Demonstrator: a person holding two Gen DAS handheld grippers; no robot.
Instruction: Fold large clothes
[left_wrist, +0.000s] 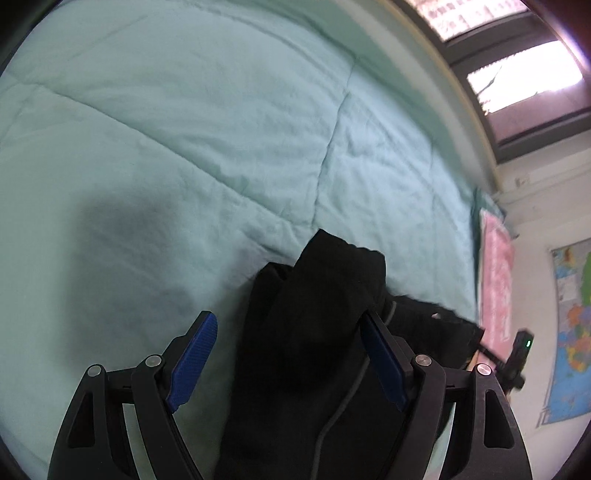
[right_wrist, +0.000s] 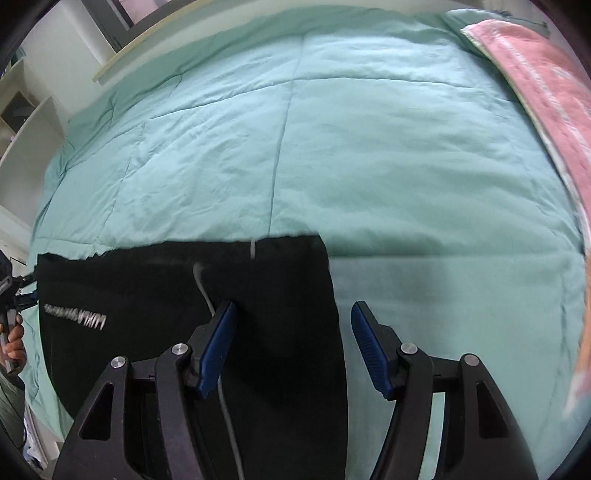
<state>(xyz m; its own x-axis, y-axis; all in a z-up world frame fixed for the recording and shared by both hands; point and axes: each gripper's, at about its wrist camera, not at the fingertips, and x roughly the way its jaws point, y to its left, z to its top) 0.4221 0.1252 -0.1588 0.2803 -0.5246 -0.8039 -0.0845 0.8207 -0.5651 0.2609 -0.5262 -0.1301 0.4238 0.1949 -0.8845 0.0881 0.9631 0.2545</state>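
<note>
Both tongs, L (left_wrist: 290, 363) & R (right_wrist: 291, 349), were released above black garment (right_wrist: 184, 295), which lay folded on quilt (right_wrist: 332, 147).

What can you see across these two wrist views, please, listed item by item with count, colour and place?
black garment: one, black with a pale drawstring and pale lettering, lying on the bed under both claws
quilt: one, mint green, covering the bed
pink blanket: one, pink, along the bed's far right edge in the right wrist view
window: one, dark frame, above the bed in the left wrist view
map poster: one, mostly blue, on the wall at the right of the left wrist view
shelves: white, at the left of the right wrist view
left claw: one, black with blue pads, open over the garment
right claw: one, black with blue pads, open over the garment's edge
</note>
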